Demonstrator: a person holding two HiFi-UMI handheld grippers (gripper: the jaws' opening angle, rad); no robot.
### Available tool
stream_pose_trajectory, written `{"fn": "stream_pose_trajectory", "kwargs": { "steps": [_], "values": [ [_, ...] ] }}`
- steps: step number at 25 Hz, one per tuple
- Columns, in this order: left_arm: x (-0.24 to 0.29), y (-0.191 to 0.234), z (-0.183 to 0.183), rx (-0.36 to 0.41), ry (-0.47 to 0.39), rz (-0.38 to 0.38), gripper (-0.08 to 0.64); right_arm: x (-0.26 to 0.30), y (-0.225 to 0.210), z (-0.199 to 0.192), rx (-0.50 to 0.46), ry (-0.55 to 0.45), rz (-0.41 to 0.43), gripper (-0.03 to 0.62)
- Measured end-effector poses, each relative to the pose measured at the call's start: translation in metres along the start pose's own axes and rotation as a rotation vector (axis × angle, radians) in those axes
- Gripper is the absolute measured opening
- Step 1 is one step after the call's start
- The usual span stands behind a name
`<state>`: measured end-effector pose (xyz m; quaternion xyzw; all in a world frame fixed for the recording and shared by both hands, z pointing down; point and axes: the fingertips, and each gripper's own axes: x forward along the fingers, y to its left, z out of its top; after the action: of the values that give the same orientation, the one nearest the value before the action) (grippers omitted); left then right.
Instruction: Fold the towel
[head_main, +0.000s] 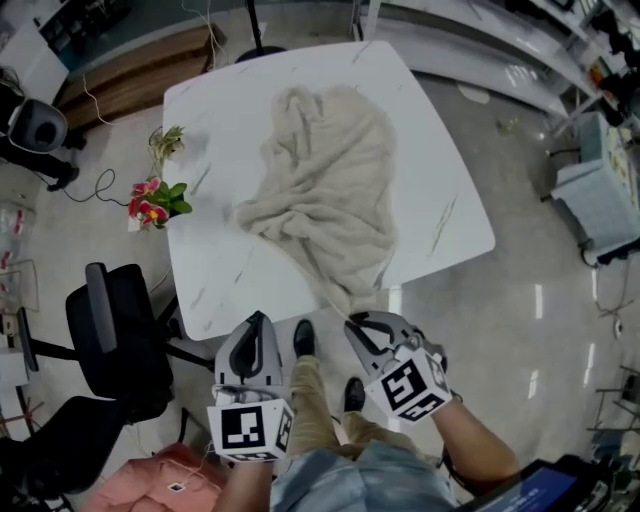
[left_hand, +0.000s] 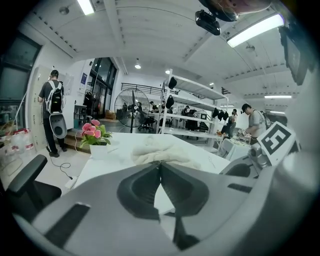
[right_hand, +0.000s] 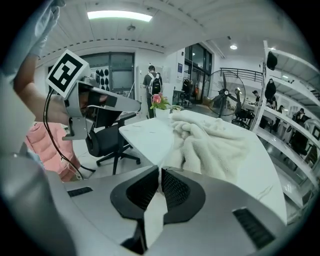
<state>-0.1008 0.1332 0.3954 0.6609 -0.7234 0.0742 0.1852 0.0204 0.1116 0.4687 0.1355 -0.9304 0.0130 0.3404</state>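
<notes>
A crumpled beige towel (head_main: 330, 190) lies across the white marble-patterned table (head_main: 225, 110); one corner is drawn out over the table's near edge. My right gripper (head_main: 352, 322) hangs just off that edge, shut on this corner. In the right gripper view the towel (right_hand: 210, 145) narrows into a strip that runs in between the closed jaws of the right gripper (right_hand: 160, 172). My left gripper (head_main: 260, 318) is beside it to the left, also off the near edge, shut and holding nothing. In the left gripper view the left gripper (left_hand: 160, 164) points at the towel (left_hand: 160, 150) lying farther away on the table.
A pot of pink flowers (head_main: 152, 205) stands at the table's left edge, with a small plant (head_main: 165, 140) behind it. A black office chair (head_main: 115, 335) is on the floor at the left, a pink bundle (head_main: 150, 480) lies below it. The person's legs and shoes (head_main: 305, 340) are between the grippers.
</notes>
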Motion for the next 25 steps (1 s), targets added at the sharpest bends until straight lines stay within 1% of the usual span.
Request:
{"fn": "stream_pose_trajectory", "kwargs": {
  "steps": [4, 8, 14, 20, 25],
  "values": [
    [-0.02, -0.016, -0.001, 0.012, -0.017, -0.002, 0.008, -0.023, 0.02, -0.01, -0.005, 0.001, 0.003, 0.035],
    [-0.036, -0.027, -0.001, 0.023, -0.029, 0.003, 0.008, -0.047, 0.03, -0.021, -0.014, -0.005, -0.004, 0.035],
    [-0.045, -0.043, -0.01, 0.034, -0.036, -0.008, 0.008, -0.08, 0.039, -0.039, -0.021, 0.002, -0.018, 0.035],
    [-0.053, -0.062, -0.012, 0.052, -0.042, -0.027, 0.008, -0.094, 0.057, -0.05, -0.037, 0.001, -0.004, 0.037],
    [-0.062, -0.071, -0.016, 0.049, -0.045, -0.027, 0.008, -0.112, 0.05, -0.067, -0.042, 0.025, -0.039, 0.037]
  ]
}}
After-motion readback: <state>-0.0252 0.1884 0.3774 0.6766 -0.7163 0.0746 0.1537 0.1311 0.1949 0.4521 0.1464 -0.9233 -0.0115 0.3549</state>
